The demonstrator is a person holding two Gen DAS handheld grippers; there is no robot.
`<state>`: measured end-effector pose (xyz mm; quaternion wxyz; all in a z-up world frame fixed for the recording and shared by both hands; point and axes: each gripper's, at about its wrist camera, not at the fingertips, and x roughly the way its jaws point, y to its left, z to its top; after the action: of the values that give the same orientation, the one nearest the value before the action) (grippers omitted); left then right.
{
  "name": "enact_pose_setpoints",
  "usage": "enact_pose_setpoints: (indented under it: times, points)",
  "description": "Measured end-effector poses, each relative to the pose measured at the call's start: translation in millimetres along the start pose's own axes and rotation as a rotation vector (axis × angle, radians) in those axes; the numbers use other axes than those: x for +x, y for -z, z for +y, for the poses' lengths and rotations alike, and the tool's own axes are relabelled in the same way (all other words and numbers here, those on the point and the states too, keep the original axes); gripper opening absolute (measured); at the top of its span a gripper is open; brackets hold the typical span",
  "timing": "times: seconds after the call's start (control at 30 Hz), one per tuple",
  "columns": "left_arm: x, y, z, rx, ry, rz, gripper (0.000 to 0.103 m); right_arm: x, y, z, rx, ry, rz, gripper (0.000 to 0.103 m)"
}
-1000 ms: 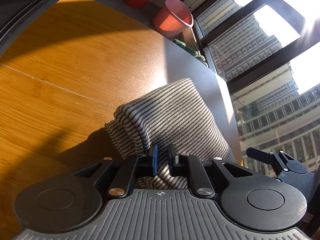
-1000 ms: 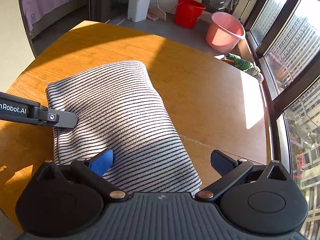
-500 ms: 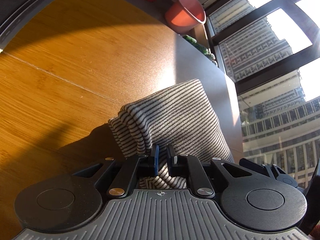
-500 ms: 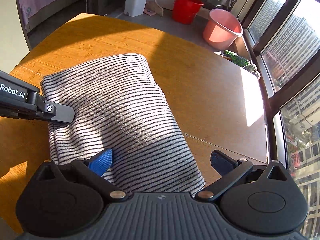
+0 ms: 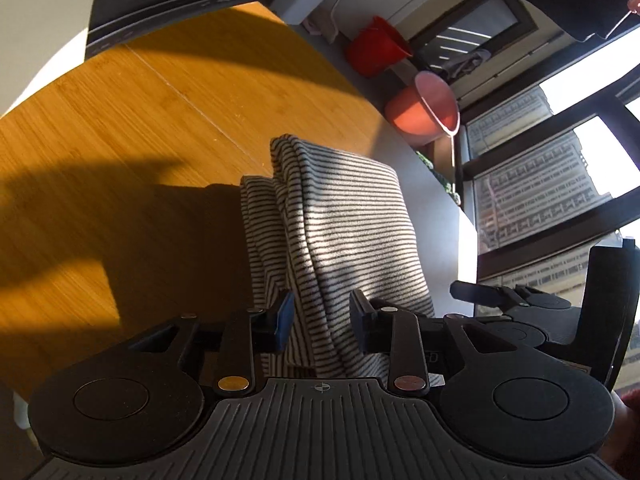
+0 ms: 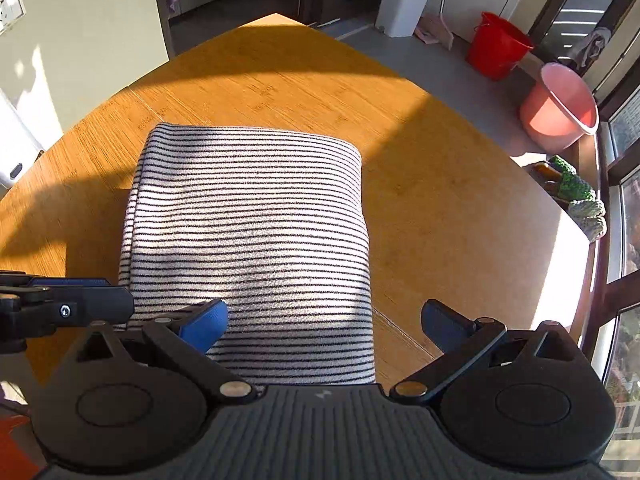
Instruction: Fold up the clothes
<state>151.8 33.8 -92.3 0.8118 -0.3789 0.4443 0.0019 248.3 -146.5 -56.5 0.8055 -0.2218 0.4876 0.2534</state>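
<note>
A folded black-and-white striped garment (image 6: 252, 240) lies flat on the wooden table (image 6: 440, 200). In the left wrist view the garment (image 5: 344, 232) shows its stacked folded edges. My left gripper (image 5: 322, 316) is open, its jaws apart on either side of the garment's near edge, not pinching it. It also shows in the right wrist view (image 6: 80, 306) at the garment's left near corner. My right gripper (image 6: 324, 320) is open wide above the garment's near edge, its left finger over the cloth. It shows in the left wrist view (image 5: 512, 300) at the right.
A red bucket (image 6: 496, 46) and a pink bucket (image 6: 560, 108) stand on the floor beyond the table, with a white bin (image 6: 404, 0) behind. Green knitted items (image 6: 576, 192) lie by the windows on the right. The table edge (image 6: 576, 232) runs close to the window.
My left gripper has opened, letting go of the garment's edge, and turned. The garment now lies squarer in front of the right gripper, which stays open.
</note>
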Motion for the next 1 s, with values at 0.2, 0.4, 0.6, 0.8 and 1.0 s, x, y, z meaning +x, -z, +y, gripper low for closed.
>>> enact_pose_setpoints:
  times: [0.2,0.4,0.6,0.8,1.0]
  points:
    - [8.7,15.1,-0.7,-0.017,-0.023,-0.012,0.03,10.8,-14.3,-1.2,0.007,0.006,0.023,0.096]
    - [5.3,12.3,2.7,0.01,-0.053,-0.014,0.031,30.3,-11.5,23.3,-0.076,0.084,0.045,0.103]
    - [-3.1,10.9,3.0,0.062,-0.074,-0.011,0.027,7.2,-19.4,7.6,-0.014,-0.013,-0.061,0.094]
    - [7.8,11.6,-11.3,0.16,-0.143,0.05,0.026,-6.8,-40.7,-7.5,0.088,-0.112,-0.198,0.083]
    - [2.2,2.9,-28.9,0.232,-0.184,0.056,0.026,59.6,-41.0,7.5,0.043,-0.075,-0.034,0.099]
